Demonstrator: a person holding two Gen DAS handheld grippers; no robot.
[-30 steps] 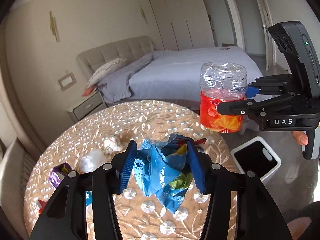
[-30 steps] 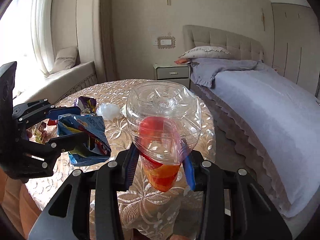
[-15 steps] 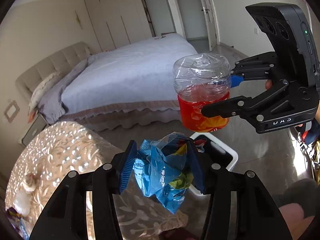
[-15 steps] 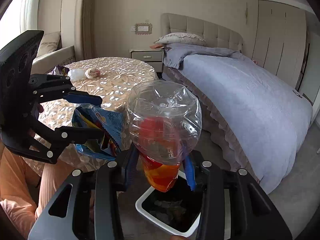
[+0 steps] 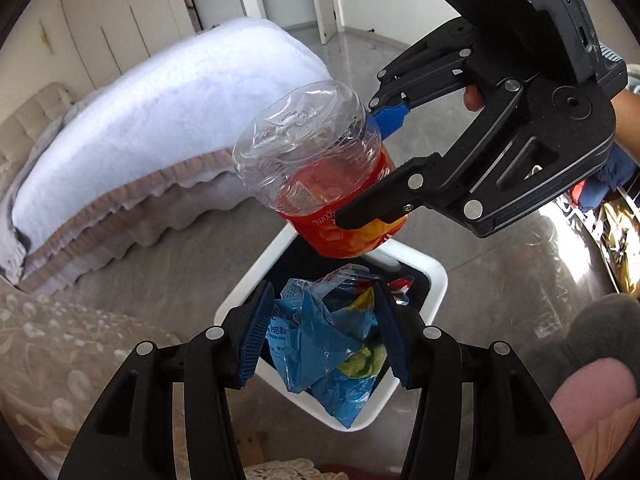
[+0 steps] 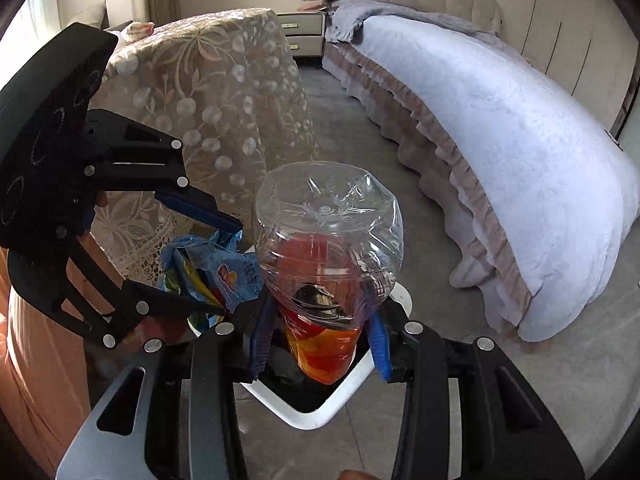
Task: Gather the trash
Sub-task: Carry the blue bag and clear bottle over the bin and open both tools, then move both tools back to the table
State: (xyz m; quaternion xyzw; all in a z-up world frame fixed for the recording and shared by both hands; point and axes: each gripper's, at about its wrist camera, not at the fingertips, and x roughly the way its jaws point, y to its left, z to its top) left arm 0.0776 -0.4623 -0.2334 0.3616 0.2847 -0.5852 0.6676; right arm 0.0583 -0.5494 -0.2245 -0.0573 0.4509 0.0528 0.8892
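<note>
At the left of the left wrist view, the patterned tablecloth (image 5: 60,364) fills the lower corner, with the bed (image 5: 160,100) behind it. In the middle, the left gripper (image 5: 326,334) has its blue pads pressed in on a crumpled blue snack wrapper (image 5: 320,344) — the wrapper sits squarely between the two fingers, bulging above and hanging below them. Under the wrapper lies the white-rimmed trash bin (image 5: 434,280), its dark opening directly beneath the pinched wrapper. Just above the wrapper, and apart from it, the right gripper (image 5: 374,160) reaches in from the right side, its jaws clamped on a crushed plastic bottle (image 5: 316,184) with a red-orange label; one finger crosses the label in front, the blue pad of the other shows behind the clear part. The bottle also hangs over the bin.

In the right wrist view, the left gripper (image 6: 216,268) enters from the left edge, closed on the blue snack wrapper (image 6: 224,276), in front of the hanging tablecloth (image 6: 216,92). Just to the right of the wrapper, nearly touching it, the crushed plastic bottle (image 6: 328,256) is squeezed between the right gripper (image 6: 320,344) fingers, its clear base toward the camera's far side and the labelled part down between the blue pads. The trash bin (image 6: 320,420) shows its white rim below the bottle — both pieces of trash are held in the air above its opening. The bed (image 6: 500,128) stretches along the right.
</note>
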